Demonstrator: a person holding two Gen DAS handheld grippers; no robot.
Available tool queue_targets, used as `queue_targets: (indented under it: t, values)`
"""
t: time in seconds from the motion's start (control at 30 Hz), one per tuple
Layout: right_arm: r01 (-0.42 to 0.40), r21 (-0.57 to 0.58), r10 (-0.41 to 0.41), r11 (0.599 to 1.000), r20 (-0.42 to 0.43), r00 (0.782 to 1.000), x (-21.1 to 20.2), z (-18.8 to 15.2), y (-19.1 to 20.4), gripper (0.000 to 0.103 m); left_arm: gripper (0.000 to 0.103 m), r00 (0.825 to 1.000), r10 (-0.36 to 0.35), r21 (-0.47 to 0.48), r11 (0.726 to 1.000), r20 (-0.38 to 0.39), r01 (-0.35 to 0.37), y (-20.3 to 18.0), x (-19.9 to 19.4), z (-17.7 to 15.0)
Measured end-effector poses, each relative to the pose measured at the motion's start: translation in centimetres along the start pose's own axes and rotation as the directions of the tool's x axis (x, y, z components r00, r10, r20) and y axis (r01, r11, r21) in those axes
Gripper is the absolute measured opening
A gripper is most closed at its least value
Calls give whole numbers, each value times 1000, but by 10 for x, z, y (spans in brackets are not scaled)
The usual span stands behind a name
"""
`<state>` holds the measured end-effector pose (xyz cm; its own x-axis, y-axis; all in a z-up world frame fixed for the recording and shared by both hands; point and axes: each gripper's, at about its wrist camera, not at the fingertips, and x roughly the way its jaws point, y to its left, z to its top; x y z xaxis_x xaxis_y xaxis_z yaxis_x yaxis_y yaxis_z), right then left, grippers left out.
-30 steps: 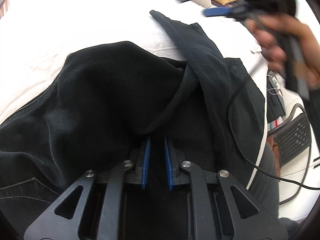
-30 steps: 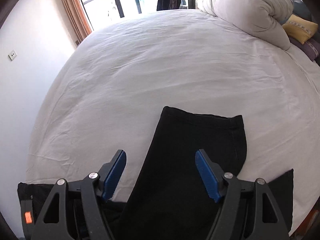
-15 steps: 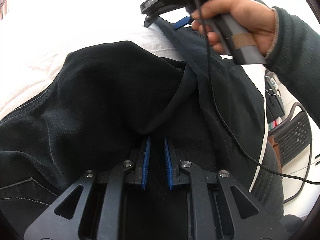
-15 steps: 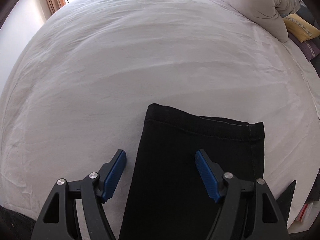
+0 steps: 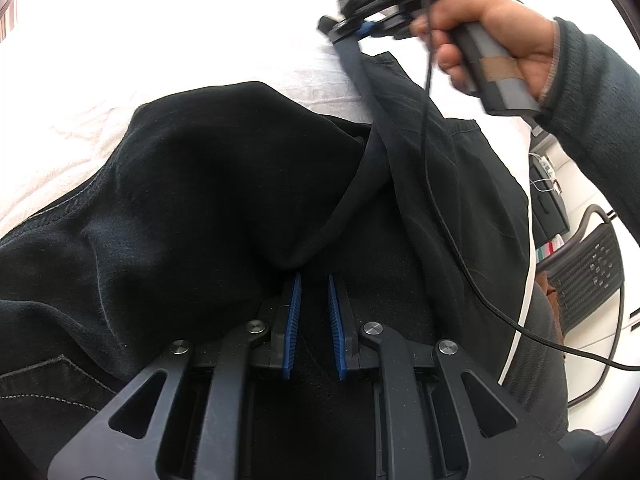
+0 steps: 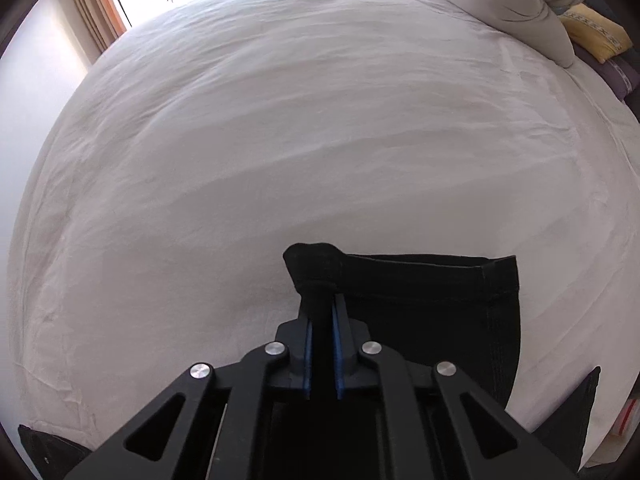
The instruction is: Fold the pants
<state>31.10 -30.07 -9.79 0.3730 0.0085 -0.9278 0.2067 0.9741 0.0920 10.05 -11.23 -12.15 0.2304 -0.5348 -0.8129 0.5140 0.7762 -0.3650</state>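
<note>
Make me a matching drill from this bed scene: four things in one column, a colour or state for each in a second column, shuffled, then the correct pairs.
Column one:
1. pants
2. bed sheet
3. right gripper
4. small cushion

Column two:
A. yellow, at the head of the bed
B. jaws shut on the corner of a leg hem
C. black, lying partly bunched
D. white and wrinkled

Pairs: 1-C, 2-D, 3-B, 4-A

The right gripper's jaws have just been closing, and the hem corner of the pants is pinched between them.
</note>
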Motion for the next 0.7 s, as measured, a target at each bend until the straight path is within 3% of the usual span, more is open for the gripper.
queue_targets:
  t: [0.17, 0.37, 0.5, 0.7]
  values:
    - [-90, 90, 77, 992, 138, 987, -53, -12, -42, 8, 14, 1000, 15, 7, 1000, 2, -15, -4, 1, 0]
    - [-182, 250, 93, 951, 329, 940, -126, -64, -132, 8, 14, 1000, 29, -13, 999, -11, -29, -9, 4, 2]
    - [-204, 385, 33, 900, 408, 913, -159, -130, -198, 8, 14, 999, 40, -31, 999, -19, -41, -11, 6, 5]
    - [-247, 579, -10, 777, 404, 915, -142, -218, -266, 8, 14, 997, 73, -40, 996, -24, -74, -18, 10, 11]
